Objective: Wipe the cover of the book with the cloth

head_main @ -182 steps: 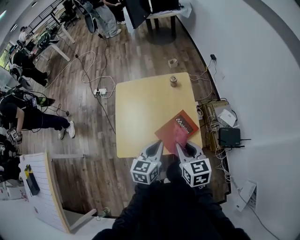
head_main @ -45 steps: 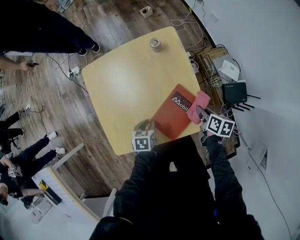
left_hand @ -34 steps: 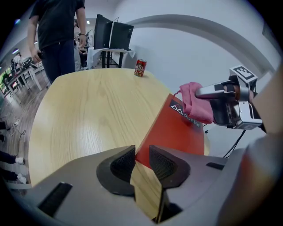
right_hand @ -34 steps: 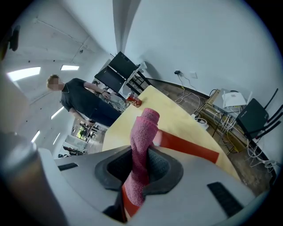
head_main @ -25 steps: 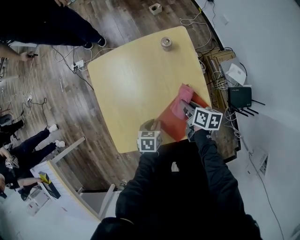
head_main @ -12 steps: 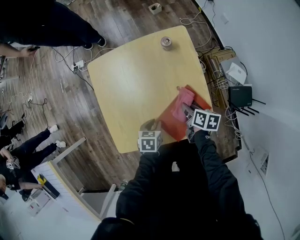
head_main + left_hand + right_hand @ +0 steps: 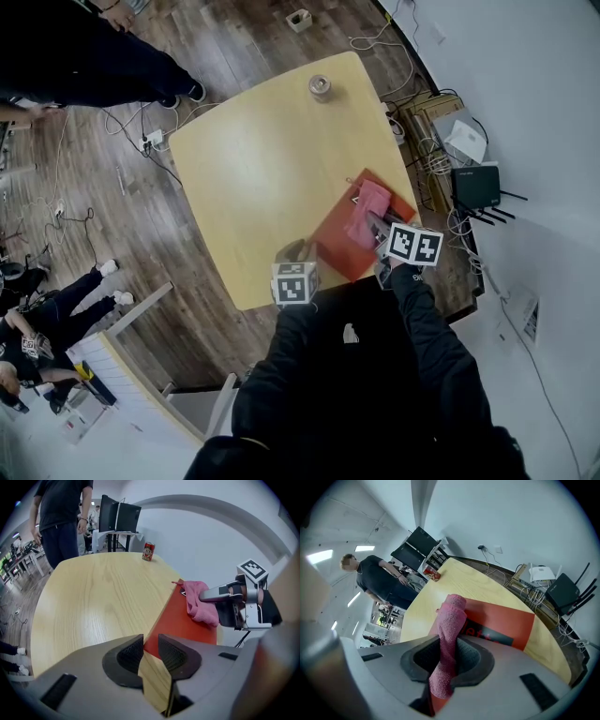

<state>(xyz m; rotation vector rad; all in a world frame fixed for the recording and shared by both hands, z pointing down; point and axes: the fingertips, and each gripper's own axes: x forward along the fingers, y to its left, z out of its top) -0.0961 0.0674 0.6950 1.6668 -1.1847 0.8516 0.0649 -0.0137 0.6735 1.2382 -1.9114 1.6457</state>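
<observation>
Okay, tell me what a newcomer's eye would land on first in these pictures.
The red book stands out most. It lies at the near right corner of the pale wooden table, with a pink cloth draped on its cover. The right gripper is shut on that cloth and holds it against the cover. Far across the table, a lone can stands near the edge.

table (image 7: 272,159) | can (image 7: 320,87) at far edge | router (image 7: 478,187) beside table | person (image 7: 84,56) standing
</observation>
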